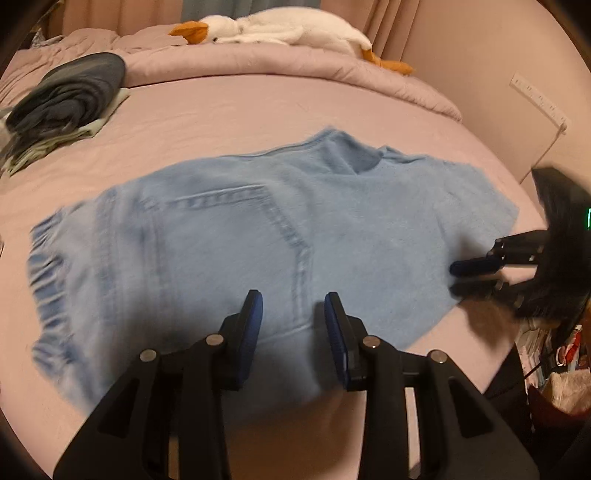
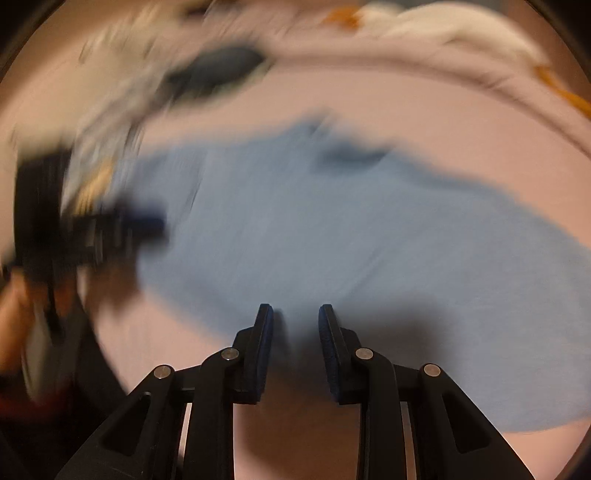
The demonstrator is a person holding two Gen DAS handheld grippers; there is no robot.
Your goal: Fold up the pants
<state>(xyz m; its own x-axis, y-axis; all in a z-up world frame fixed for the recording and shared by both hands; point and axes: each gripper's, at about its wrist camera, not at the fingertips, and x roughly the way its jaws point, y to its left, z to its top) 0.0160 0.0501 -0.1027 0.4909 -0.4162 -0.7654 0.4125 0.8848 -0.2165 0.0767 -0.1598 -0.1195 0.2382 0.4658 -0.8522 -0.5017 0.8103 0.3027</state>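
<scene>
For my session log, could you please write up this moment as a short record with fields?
surface: pink bed sheet
garment: light blue denim pants, lying folded on the sheet, back pocket up
left gripper: open, fingers over the near edge of the pants, holding nothing
right gripper: open, at the pants' right end, holding nothing
other items: dark folded clothes at far left; plush goose on the duvet
image quality: right wrist view heavily blurred

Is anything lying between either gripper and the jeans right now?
Nothing visible. The left gripper hangs open right over the jeans; the right gripper is open at their near edge. The dark clothes pile sits well off.
</scene>
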